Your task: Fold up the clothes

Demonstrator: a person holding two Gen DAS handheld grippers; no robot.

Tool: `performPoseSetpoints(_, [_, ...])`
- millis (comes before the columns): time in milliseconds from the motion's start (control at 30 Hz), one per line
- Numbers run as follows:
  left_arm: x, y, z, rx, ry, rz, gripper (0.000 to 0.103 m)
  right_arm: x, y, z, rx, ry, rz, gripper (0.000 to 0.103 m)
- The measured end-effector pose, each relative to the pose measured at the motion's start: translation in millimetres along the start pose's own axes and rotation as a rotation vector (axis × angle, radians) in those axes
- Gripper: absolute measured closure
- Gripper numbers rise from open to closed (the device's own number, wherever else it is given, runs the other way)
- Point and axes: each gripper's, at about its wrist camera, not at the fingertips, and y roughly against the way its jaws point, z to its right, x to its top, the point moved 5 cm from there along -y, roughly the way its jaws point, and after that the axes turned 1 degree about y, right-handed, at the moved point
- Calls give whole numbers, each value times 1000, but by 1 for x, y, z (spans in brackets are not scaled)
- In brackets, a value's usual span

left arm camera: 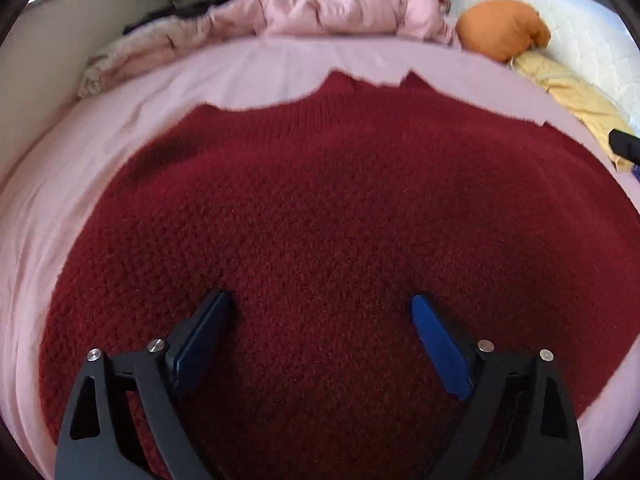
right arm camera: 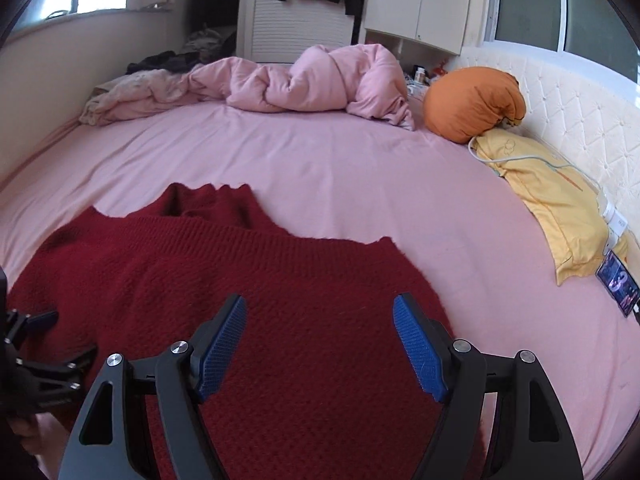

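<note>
Hovering low over the bed (right arm camera: 320,152), the left hand-held gripper (left arm camera: 320,312) had its blue fingers spread wide with nothing between them, and the dark red sweater (left arm camera: 340,208) filled nearly all the ground beneath it, running off toward twelve o'clock. The right hand-held gripper (right arm camera: 318,320) was spread and empty too, set above the garment's right-hand part, with bare pink sheet off at about two o'clock. The sweater lay fairly flat on the sheet, its long axis seeming to run from the grippers away to a ribbed band at the far edge. The left one looked the nearer to the middle, the right one to the side edge, so a sideways fold seemed likeliest to begin from the right. The knit was thick, nubbly and fuzzy, slightly rumpled at its far left corner.
</note>
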Motion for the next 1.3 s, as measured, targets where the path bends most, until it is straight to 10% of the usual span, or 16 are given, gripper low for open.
performPoseSetpoints(367, [19,42,11,-78,88,74,11,-63,-68,15,-48,-18,-163,7])
performPoseSetpoints(533, [43,74,38,-108,50,156,10,-69,-67,19,-22,-31,-100,6])
performPoseSetpoints(700, [22,-8,56,-41,-16,-100,8,-68,-69,23,-14,-38,-94,6])
performPoseSetpoints(1133, [47,27,74,-97,110,83,1,-71,-64,18,-2,-45,-79,5])
performPoseSetpoints(1300, [22,-20,83,-49,27,-28,0,-61,-31,19,-51,26,33,6])
